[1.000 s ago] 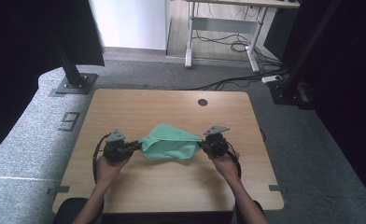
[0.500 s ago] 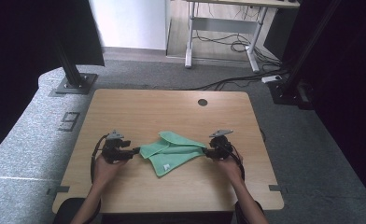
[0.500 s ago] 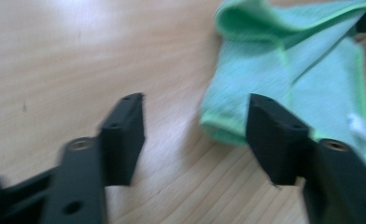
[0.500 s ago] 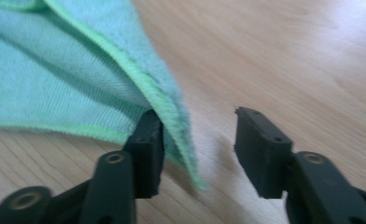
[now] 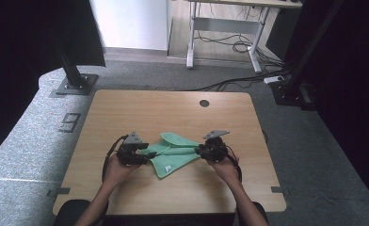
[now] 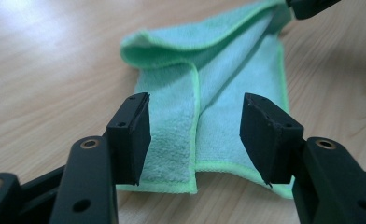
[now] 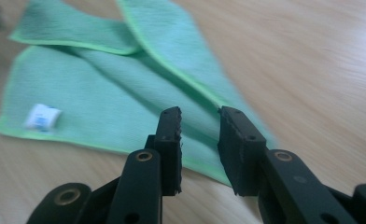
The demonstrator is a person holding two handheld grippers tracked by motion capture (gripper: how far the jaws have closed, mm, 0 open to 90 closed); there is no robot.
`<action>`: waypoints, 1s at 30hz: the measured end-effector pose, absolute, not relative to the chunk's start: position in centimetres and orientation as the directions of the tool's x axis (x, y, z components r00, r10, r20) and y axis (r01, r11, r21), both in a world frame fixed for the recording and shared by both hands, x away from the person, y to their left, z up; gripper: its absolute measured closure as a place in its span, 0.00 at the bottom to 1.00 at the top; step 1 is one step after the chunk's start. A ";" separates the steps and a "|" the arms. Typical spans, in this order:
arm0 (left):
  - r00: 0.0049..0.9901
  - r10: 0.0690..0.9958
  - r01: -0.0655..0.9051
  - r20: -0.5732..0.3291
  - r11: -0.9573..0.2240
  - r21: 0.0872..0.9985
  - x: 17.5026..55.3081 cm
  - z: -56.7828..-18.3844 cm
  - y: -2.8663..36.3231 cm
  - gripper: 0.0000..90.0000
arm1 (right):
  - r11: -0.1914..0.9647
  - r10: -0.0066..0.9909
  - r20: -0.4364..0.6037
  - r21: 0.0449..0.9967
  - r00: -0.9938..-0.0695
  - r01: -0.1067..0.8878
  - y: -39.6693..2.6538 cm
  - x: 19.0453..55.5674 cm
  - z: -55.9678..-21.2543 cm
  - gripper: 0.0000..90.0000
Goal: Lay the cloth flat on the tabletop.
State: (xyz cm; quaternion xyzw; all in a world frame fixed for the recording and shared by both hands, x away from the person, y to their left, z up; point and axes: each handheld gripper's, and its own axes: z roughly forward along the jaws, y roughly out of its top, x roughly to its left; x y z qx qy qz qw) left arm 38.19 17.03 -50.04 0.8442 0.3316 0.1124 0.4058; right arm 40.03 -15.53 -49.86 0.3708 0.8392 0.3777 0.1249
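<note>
Green cloth (image 5: 174,151) sits on the near half of the wooden table (image 5: 140,108), partly folded, one flap doubled over along its far edge and a small white label (image 7: 42,116) showing on the near layer. Left gripper (image 6: 195,133) is right at the cloth's left end, jaws spread wide with the overlapped hem lying between them, nothing pinched. Over on the other side, the right gripper (image 7: 199,140) hovers at the cloth's right corner, jaws parted by a narrow gap, and they look to be holding nothing, the corner lying just under them. Looks to me like a fold in progress, with both corners due to be picked up. To do it cleanly, each gripper should come down low and bite both layers at the hem, not just the top one, then lift together at matching height so the cloth stays taut and the edges line up without bunching in the middle.
</note>
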 end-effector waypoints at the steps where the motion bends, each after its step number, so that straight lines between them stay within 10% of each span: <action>1: 0.755 0.652 0.471 -0.069 -0.466 0.749 38.3 -50.5 16.7 0.48 | 0.440 0.717 0.071 0.726 -0.694 0.528 -15.5 40.0 -49.9 0.76; 13: 0.677 0.736 0.509 -0.031 -0.437 0.741 39.0 -51.6 18.7 0.92 | 0.537 0.659 0.048 0.670 -0.751 0.513 -11.8 39.1 -53.7 0.74; 17: 0.647 0.759 0.524 -0.072 -0.374 0.765 39.1 -51.0 20.0 0.93 | 0.541 0.660 0.047 0.663 -0.750 0.518 -12.4 39.1 -53.7 0.73; 19: 0.694 0.714 0.509 -0.088 -0.401 0.761 39.0 -50.9 19.4 0.71 | 0.531 0.661 0.063 0.665 -0.748 0.525 -12.7 39.1 -53.7 0.72; 24: 0.781 0.624 0.433 -0.008 -0.533 0.727 38.1 -51.6 16.0 0.59 | 0.538 0.656 0.058 0.663 -0.752 0.521 -12.6 39.1 -53.7 0.70; 26: 0.781 0.623 0.432 0.045 -0.592 0.680 38.0 -52.4 15.1 0.59 | 0.536 0.657 0.060 0.663 -0.751 0.523 -12.7 39.0 -53.7 0.70; 30: 0.748 0.664 0.497 -0.005 -0.554 0.668 38.5 -53.4 15.6 0.90 | 0.529 0.652 0.073 0.669 -0.755 0.522 -13.1 39.0 -53.8 0.70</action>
